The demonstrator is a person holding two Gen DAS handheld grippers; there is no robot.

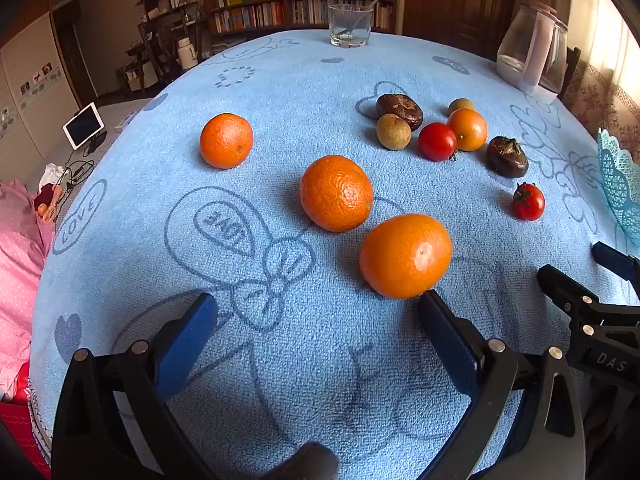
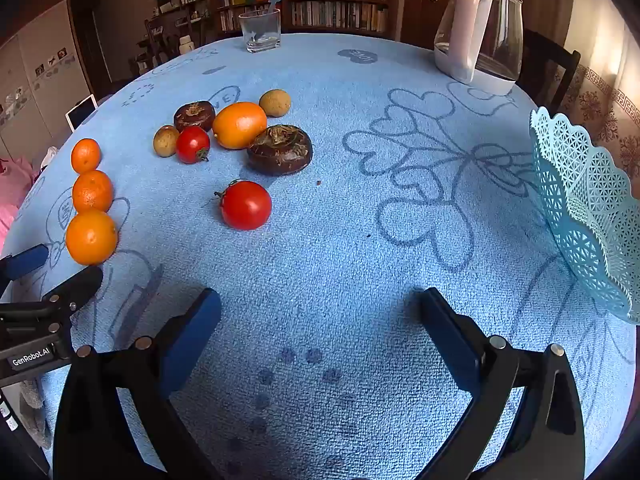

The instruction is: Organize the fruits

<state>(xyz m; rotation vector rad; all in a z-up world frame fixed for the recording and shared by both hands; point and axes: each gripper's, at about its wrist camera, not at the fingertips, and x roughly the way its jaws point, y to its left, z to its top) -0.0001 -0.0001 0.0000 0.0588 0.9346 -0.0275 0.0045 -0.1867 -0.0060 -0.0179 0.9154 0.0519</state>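
Observation:
Three oranges lie in a diagonal row on the blue cloth: far (image 1: 226,141), middle (image 1: 336,193) and near (image 1: 405,256). My left gripper (image 1: 318,300) is open just in front of the near orange. Its right fingertip (image 1: 430,300) is close to that fruit and nothing is between the fingers. Further right lies a cluster: two dark chestnuts (image 2: 280,149) (image 2: 194,115), two tomatoes (image 2: 245,205) (image 2: 193,144), a small oval orange (image 2: 239,125) and two brown longans (image 2: 275,103) (image 2: 165,141). My right gripper (image 2: 320,300) is open and empty over bare cloth, short of the near tomato.
A light blue lattice basket (image 2: 588,208) stands at the table's right edge. A glass kettle (image 2: 480,32) and a drinking glass (image 2: 262,30) stand at the far side. The cloth's left edge drops off beside the oranges (image 2: 91,236). The left gripper (image 2: 56,270) shows beside the right one.

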